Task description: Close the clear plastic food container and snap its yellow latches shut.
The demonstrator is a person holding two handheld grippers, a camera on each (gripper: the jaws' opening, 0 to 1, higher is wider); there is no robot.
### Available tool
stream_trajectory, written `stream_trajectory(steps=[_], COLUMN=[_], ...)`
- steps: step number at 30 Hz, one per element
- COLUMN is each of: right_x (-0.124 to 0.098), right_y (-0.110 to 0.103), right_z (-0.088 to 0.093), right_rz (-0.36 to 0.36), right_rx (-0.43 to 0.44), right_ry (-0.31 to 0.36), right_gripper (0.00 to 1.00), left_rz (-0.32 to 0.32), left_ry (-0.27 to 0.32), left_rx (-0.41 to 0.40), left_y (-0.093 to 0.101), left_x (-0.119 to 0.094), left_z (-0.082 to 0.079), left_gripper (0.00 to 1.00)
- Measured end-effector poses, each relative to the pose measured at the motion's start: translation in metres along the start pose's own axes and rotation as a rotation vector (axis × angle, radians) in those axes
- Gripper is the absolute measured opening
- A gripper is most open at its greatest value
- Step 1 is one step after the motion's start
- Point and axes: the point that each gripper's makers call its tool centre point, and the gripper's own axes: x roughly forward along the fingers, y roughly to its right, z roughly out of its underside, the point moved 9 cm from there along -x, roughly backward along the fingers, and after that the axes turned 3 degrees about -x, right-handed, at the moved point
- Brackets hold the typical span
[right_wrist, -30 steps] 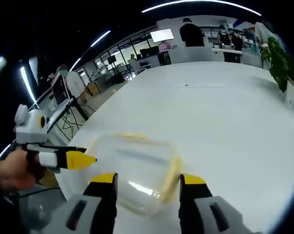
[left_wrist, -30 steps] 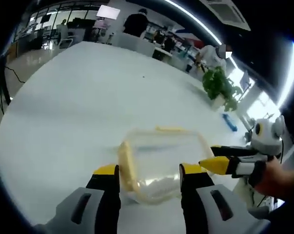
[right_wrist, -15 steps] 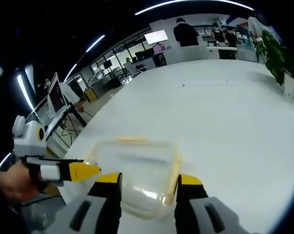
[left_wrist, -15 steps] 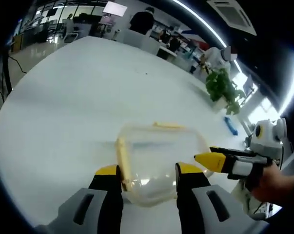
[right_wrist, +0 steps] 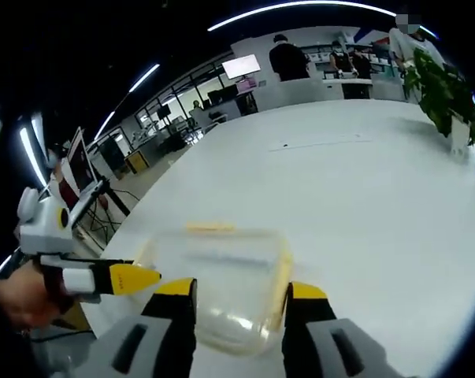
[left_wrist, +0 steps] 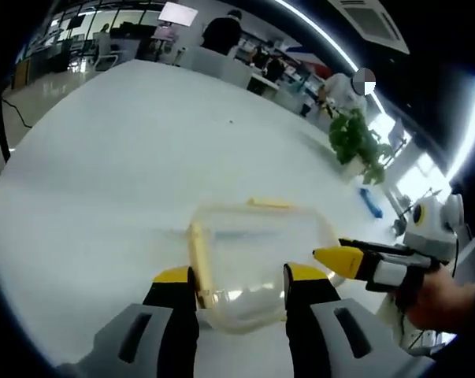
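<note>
A clear plastic container (left_wrist: pixel 257 252) with its lid on lies on the white table (left_wrist: pixel 127 157). One yellow latch (left_wrist: pixel 197 260) runs along its left side and another (left_wrist: pixel 269 205) along its far end. My left gripper (left_wrist: pixel 239 279) is open, its jaws straddling the container's near end. My right gripper (left_wrist: pixel 335 257) reaches in from the right, held by a hand (left_wrist: pixel 442 295), its yellow tip at the container's right side. In the right gripper view the container (right_wrist: pixel 217 283) sits between the open jaws of my right gripper (right_wrist: pixel 239 293). The left gripper (right_wrist: pixel 131 276) points at it from the left.
A potted plant (left_wrist: pixel 355 142) and a small blue object (left_wrist: pixel 371 197) stand near the table's far right edge. People and desks fill the room behind. The plant (right_wrist: pixel 442 87) and a monitor (right_wrist: pixel 76 161) off the table's left side appear in the right gripper view.
Both cameras have moved in a little toward the container. The left gripper's jaws have narrowed slightly around its near end. The container itself has stayed in place.
</note>
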Motion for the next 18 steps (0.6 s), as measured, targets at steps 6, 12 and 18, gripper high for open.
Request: stream_trajectory(steps=[6,12,18], right_x=[0.012,0.029,0.044], right_y=[0.002,0.004,0.004], right_z=[-0.011,-0.024,-0.035], right_rz=[0.005,0.010,0.017], right_rx=[-0.001,0.000,0.003], right_ry=[0.011,0.018,0.039], right_gripper=[0.41,0.41,0.41], left_rz=[-0.002,-0.006,-0.010], left_ry=[0.013,0.028,0.040], left_rx=[0.002,0.001,0.000], left_y=[-0.006,-0.013,-0.020], left_x=[0.009,0.018,0.025], left_z=[-0.015,-0.031,-0.044], left_gripper=[0.42,0.42,0.42])
